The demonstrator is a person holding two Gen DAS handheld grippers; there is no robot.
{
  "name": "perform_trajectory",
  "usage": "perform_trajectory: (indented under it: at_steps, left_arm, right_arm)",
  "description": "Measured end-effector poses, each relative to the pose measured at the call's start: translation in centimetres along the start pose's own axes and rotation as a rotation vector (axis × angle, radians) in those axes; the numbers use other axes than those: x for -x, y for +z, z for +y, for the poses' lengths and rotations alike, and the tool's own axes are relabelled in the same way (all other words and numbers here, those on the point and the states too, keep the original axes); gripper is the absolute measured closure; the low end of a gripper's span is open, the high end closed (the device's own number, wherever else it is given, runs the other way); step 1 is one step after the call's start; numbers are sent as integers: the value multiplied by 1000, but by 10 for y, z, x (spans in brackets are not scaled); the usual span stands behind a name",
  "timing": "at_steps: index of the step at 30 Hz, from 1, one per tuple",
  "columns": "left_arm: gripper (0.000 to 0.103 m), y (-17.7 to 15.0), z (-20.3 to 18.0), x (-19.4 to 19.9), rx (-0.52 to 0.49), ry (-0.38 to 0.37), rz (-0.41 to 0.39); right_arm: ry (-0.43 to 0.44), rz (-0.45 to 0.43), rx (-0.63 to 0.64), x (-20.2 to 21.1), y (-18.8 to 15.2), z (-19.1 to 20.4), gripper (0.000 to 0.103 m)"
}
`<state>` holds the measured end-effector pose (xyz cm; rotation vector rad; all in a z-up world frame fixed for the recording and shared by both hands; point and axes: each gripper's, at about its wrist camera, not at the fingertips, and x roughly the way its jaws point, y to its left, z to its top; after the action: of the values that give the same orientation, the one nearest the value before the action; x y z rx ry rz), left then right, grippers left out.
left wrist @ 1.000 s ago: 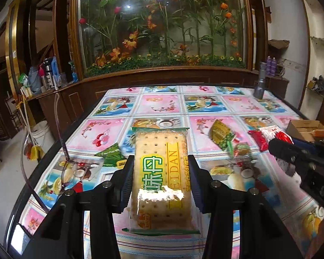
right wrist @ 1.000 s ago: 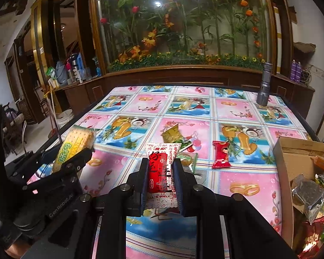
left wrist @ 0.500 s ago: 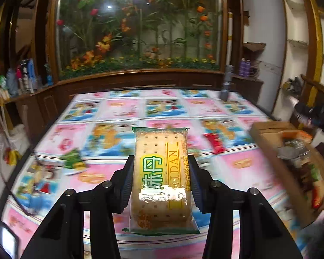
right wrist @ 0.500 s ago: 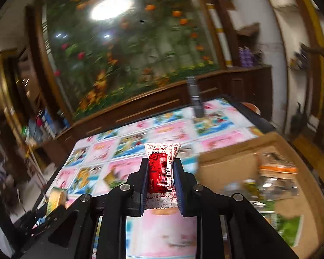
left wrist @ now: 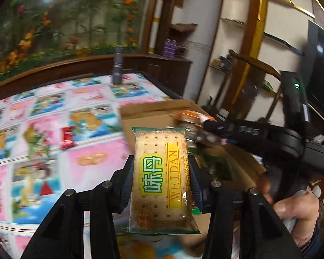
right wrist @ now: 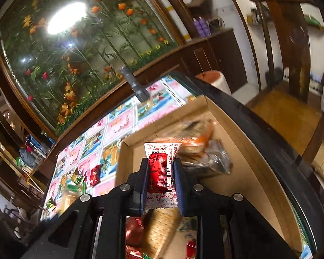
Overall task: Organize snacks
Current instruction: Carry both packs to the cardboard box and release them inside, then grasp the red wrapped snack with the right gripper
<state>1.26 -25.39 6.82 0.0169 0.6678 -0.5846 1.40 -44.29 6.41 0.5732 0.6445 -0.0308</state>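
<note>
Snacks are carried toward one cardboard box (right wrist: 237, 142), the landmark here. A cracker pack (left wrist: 162, 172) is pinched across its width by the left gripper (left wrist: 162, 181), its long axis running forward along the fingers; the box (left wrist: 144, 116) lies ahead and to the right of it, so the pack is judged to hang at the box's near-left edge, not yet clearly over the interior. A red sachet (right wrist: 161, 168) is clamped by the right gripper (right wrist: 161, 181), jaws nearly pressed together on it, long axis likewise forward; it hangs over the box's interior, above the loose packets already lying there. The right gripper is therefore judged the nearer to a drop, needing only release, while the left must travel further right. Counted: two grippers, each with one snack; one box; several packets inside it, too blurred to number. On the tablecloth (right wrist: 121, 125) left of the box, one red packet (right wrist: 95, 174) and a few green-and-yellow ones remain. One dark upright cylinder (right wrist: 136, 86) stands beyond the box.
</note>
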Motion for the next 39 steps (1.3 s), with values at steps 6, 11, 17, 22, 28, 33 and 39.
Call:
perform_trajectory:
  at_steps: [6, 11, 17, 22, 28, 33, 39]
  left_arm:
    - [58, -3, -29, -26, -25, -50, 33]
    - [58, -11, -38, -27, -65, -51, 24]
    - [58, -12, -36, -20, -55, -72, 9]
    - [56, -8, -40, -6, -76, -95, -40]
    - [55, 1, -30, 25, -69, -74, -113]
    - [53, 4, 2, 39, -48, 2, -124]
    - [52, -1, 66, 56, 3, 124, -127]
  right_arm:
    - [-98, 30, -73, 0, 2, -24, 80]
    - [-112, 62, -70, -3, 1, -25, 80]
    - [-133, 40, -60, 2, 1, -23, 78]
    - [-150, -1, -47, 8, 3, -20, 77]
    - [-181, -164, 4, 33, 6, -8, 77]
    - [-61, -245, 181, 44, -2, 31, 77]
    - [121, -141, 411, 28, -26, 76, 77]
